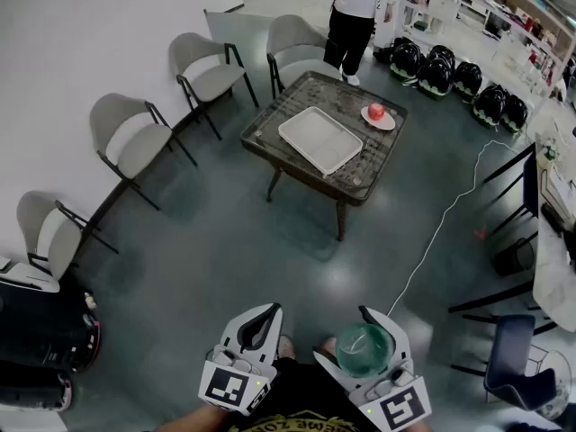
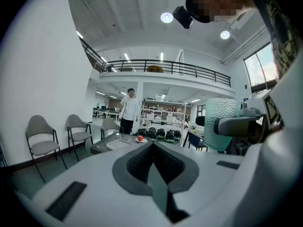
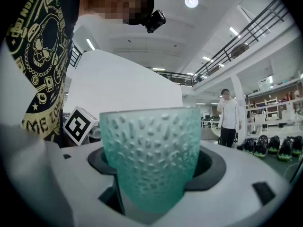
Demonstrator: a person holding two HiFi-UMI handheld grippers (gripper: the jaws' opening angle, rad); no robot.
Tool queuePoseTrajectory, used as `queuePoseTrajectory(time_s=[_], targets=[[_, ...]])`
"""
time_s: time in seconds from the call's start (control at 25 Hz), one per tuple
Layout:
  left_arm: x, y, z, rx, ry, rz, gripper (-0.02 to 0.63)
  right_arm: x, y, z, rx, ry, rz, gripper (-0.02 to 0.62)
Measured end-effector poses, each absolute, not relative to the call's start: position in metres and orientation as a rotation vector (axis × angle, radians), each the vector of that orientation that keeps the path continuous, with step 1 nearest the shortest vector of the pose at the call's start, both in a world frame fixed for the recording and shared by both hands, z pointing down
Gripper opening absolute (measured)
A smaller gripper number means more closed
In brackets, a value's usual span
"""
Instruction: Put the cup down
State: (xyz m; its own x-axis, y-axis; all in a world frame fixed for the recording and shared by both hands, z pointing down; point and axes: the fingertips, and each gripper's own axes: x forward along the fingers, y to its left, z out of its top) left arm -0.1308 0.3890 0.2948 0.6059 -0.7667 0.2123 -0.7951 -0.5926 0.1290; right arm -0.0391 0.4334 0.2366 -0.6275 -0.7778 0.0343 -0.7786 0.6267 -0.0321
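Gripping textured green cup upright in right gripper, close to body, well apart from table. Left gripper closed, empty. To do well: keep level on approach, lower onto tray clear of plate, seat base flat before releasing.

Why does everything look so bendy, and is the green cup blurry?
Left gripper view: the wide lens bows the balcony railing, corners go black, a ceiling lamp glares. Right gripper view: the cup looms huge, its bumps fairly sharp. Head view: the chairs lean outward.
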Motion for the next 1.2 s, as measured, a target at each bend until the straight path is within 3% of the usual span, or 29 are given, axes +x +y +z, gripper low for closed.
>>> queuePoseTrajectory(time_s=[1.2], targets=[[-0.087,0.392,0.283,2.705,-1.361,0.178,0.006,0.002,0.435,0.258,1.316,-2.808,0.106,0.38]])
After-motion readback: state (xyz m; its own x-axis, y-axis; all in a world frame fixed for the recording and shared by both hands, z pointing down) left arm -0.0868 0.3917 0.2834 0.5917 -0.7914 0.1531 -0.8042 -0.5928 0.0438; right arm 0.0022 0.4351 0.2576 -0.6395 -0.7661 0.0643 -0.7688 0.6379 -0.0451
